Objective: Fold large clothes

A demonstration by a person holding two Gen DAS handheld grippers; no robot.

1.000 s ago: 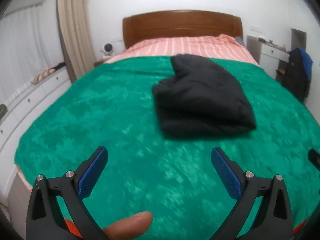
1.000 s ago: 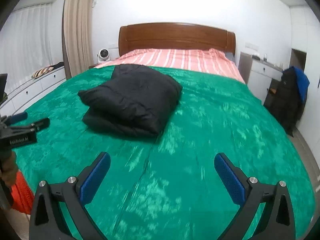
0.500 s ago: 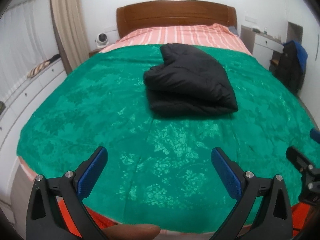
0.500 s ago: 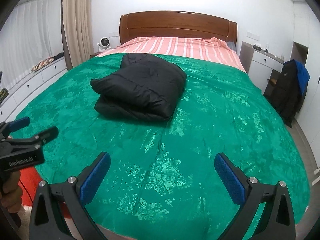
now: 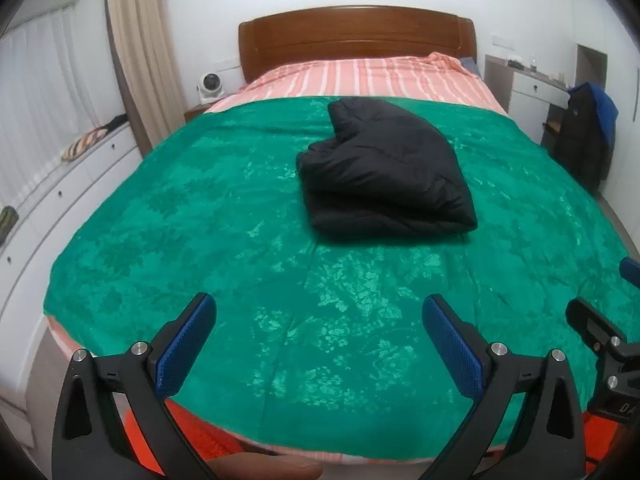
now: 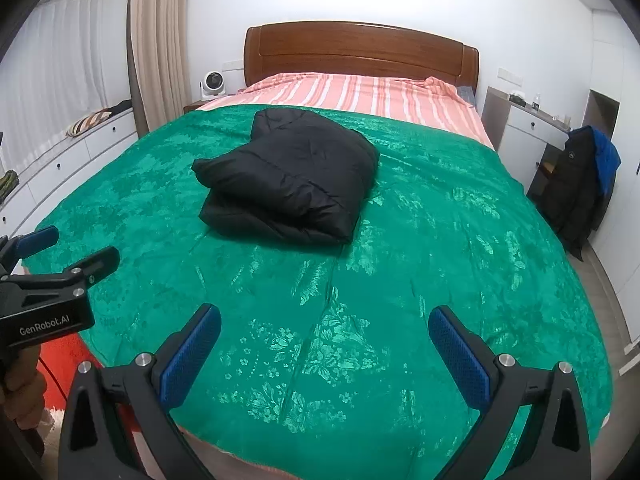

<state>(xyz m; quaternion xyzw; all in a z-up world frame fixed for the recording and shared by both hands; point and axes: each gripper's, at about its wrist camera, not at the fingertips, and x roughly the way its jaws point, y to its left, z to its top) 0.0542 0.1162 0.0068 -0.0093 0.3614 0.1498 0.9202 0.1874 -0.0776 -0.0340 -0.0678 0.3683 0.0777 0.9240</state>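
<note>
On bed (image 5: 200, 208): folded blk jacket (image 5: 384, 172), grippers clear.

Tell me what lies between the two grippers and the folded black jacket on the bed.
Nothing visible: only bare green bedspread lies between the open left gripper, the open right gripper and the black jacket.

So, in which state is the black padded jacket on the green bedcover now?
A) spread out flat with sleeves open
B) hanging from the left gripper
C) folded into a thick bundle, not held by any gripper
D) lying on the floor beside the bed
C: the black padded jacket lies folded in layers on the green bedcover, while the left gripper and the right gripper are both open and apart from it.
</note>
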